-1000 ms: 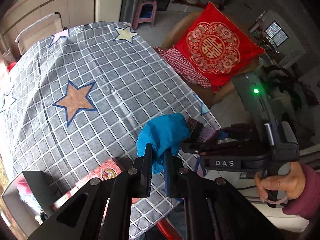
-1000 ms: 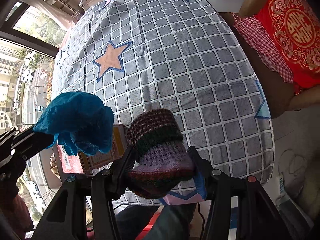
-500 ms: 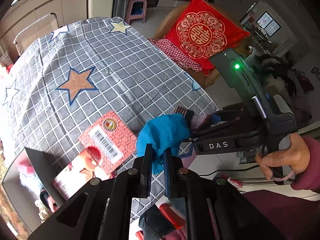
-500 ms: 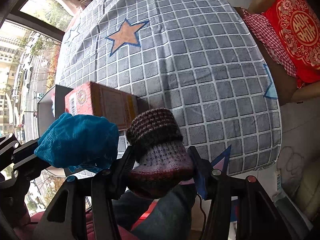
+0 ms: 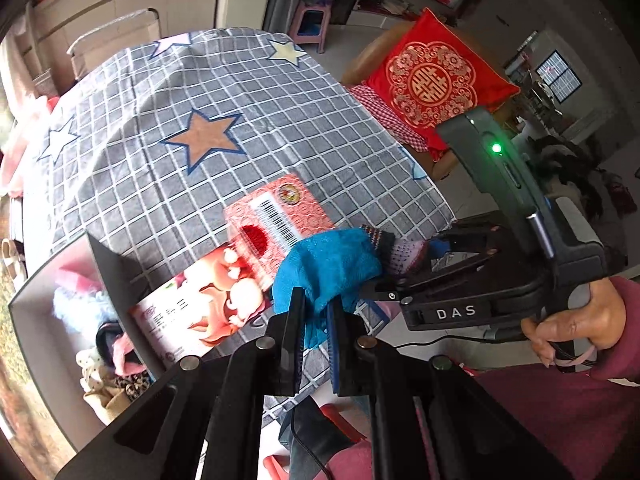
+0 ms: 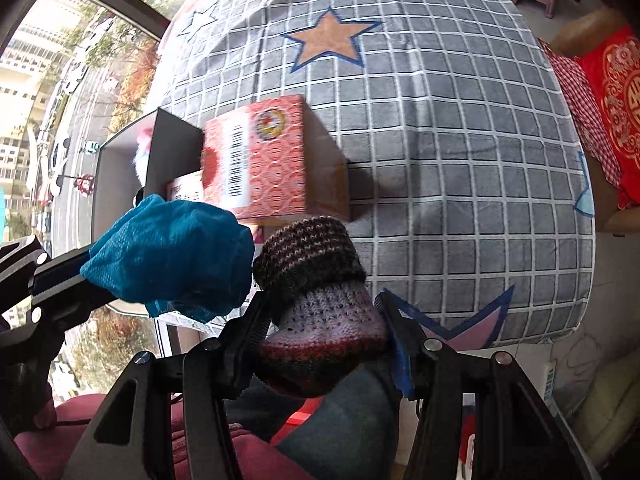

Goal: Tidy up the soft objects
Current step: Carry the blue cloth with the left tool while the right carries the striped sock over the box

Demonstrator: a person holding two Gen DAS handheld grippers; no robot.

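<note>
The left gripper (image 5: 316, 312) has its jaws pinched tight on a teal cloth (image 5: 328, 264), and the right gripper (image 6: 324, 320) clamps a striped knitted sock (image 6: 316, 280). Both hang near the surface's (image 6: 460, 160) near edge, just beside a red carton (image 6: 264, 160); beyond it, what seems an open box (image 5: 44, 308) holds soft things, while checked cloth lies open farther back.

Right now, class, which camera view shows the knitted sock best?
The right wrist view: the knitted sock fills the middle, its striped cuff and purple body clear between the right gripper fingers. The left wrist view shows only a sliver behind the blue cloth.
</note>
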